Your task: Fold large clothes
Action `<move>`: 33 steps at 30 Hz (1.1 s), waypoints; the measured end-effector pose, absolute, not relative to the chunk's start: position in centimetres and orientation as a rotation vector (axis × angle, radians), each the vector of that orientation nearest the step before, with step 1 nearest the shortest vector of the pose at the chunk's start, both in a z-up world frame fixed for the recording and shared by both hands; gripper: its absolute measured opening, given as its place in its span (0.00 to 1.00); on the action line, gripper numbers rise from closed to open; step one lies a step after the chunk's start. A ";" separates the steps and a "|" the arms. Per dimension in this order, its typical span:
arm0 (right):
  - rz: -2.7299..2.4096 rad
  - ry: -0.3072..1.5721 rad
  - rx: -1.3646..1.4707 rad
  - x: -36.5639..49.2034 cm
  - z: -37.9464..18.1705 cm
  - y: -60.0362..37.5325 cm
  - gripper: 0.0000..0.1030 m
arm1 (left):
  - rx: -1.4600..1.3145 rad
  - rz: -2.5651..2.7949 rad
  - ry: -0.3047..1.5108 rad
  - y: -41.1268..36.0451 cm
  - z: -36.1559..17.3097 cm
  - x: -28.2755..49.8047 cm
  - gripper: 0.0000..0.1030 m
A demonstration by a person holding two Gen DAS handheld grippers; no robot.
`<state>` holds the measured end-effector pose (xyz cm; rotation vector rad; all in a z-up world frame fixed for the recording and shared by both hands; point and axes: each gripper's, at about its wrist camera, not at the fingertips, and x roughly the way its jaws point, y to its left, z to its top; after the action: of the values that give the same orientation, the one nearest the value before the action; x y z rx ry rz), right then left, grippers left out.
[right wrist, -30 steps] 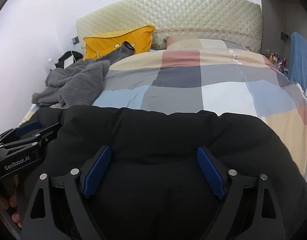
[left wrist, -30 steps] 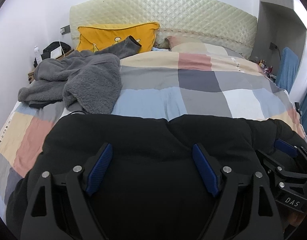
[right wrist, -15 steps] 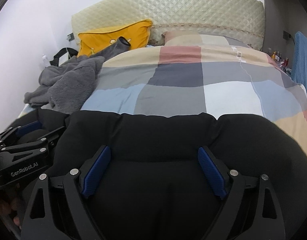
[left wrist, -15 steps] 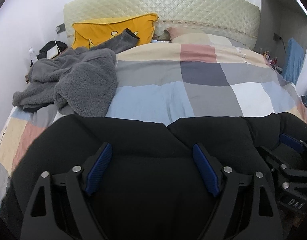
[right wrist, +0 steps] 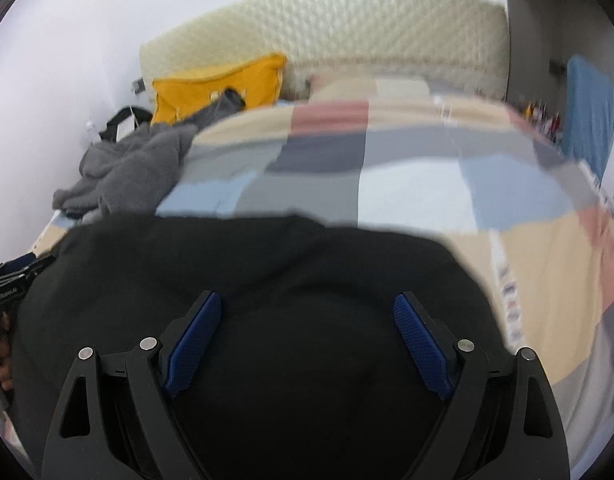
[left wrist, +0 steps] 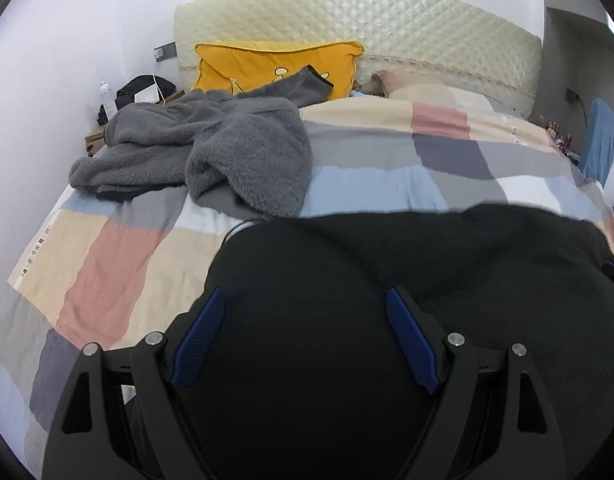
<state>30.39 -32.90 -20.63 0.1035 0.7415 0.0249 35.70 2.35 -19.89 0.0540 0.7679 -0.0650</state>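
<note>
A large black garment [left wrist: 407, 280] lies bunched across the near end of the bed and fills the lower part of both views [right wrist: 267, 288]. My left gripper [left wrist: 305, 304] is open, its blue pads [left wrist: 197, 336] wide apart over the garment's left part. My right gripper [right wrist: 307, 308] is open too, its blue pads [right wrist: 421, 344] spread over the garment's right part. Neither pair of fingers is closed on the cloth. The left gripper's body [right wrist: 11, 284] shows at the left edge of the right wrist view. The right wrist view is motion-blurred.
The bed has a checked pastel duvet [left wrist: 387, 168]. A grey fleece garment [left wrist: 211, 148] lies heaped at the far left. A yellow pillow [left wrist: 267, 68] leans on the quilted cream headboard [left wrist: 387, 20]. A bedside table with clutter [left wrist: 135, 96] stands left; a blue cloth [left wrist: 599, 136] hangs right.
Both grippers have moved apart: the left view has swung left, baring more duvet at its left, and the right view has swung right. The black garment looks narrower and more bunched.
</note>
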 end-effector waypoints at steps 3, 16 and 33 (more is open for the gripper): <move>0.031 0.720 0.090 30.0 -21.5 -32.5 0.89 | 0.100 -0.066 0.741 1.6 -20.6 35.1 0.81; 0.040 0.693 0.154 29.4 -22.0 -33.4 0.92 | 0.106 -0.051 0.734 1.2 -20.3 34.9 0.81; 0.003 0.379 0.140 16.2 -2.4 -29.9 0.99 | -0.106 -0.118 0.491 3.1 -0.6 21.7 1.00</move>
<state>16.22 -29.91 -2.42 0.1397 0.3792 0.0032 21.72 3.10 -0.60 -0.1059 0.4905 -0.1181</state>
